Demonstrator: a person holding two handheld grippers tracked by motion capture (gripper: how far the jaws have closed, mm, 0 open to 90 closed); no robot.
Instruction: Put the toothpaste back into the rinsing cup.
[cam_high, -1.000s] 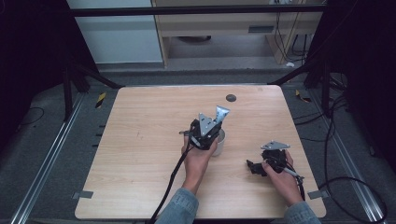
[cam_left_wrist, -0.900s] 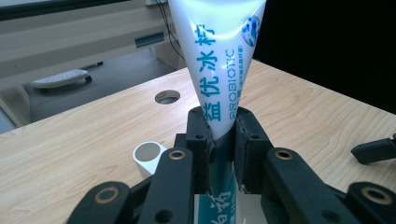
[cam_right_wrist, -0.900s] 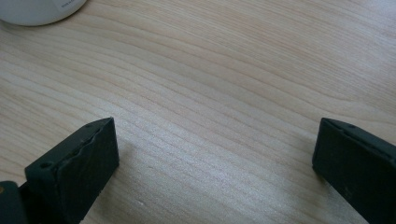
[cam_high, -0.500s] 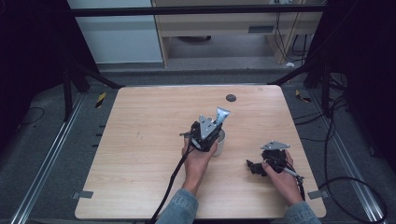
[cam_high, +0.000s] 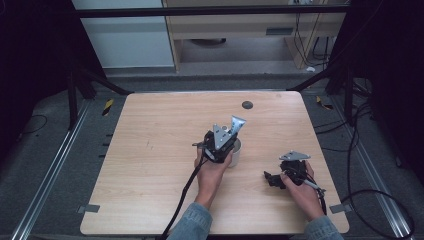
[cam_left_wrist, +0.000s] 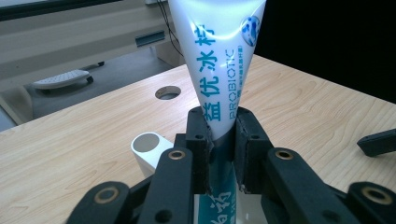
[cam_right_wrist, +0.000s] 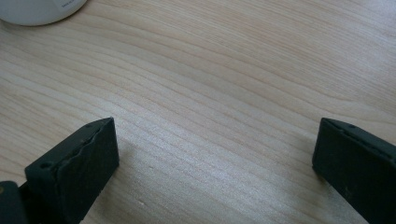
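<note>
Left gripper (cam_high: 223, 141) sits mid-table, a bit right of centre, tongs pinching a white toothpaste tube (cam_left_wrist: 219, 70). The left gripper view shows the jaws pressed flat on the tube's lower body, crimped end standing up and tilted toward the far right; blue "PROBIOTIC" print and Chinese characters run along it. In the high view the tube (cam_high: 237, 123) pokes up past the gripper's grey plate. A white cup (cam_high: 235, 152) stands just right of and under the gripper, touching or nearly touching the hand; whether the tube's bottom end is inside the cup is hard to tell, since the gripper blocks it. In the left gripper view a white rim (cam_left_wrist: 148, 144) shows just left of the jaws, probably that same cup.

Right gripper (cam_high: 277, 179) rests low at the near right of the wooden table (cam_high: 150, 150), well apart from the left one, pointing left. Its tongs are spread wide with nothing between them, bare wood under them in the right gripper view (cam_right_wrist: 215, 154). The cup's white base (cam_right_wrist: 39, 11) sits at that view's far-left corner.

Round cable hole (cam_high: 247, 104) in the table at the far edge, right of centre.
</note>
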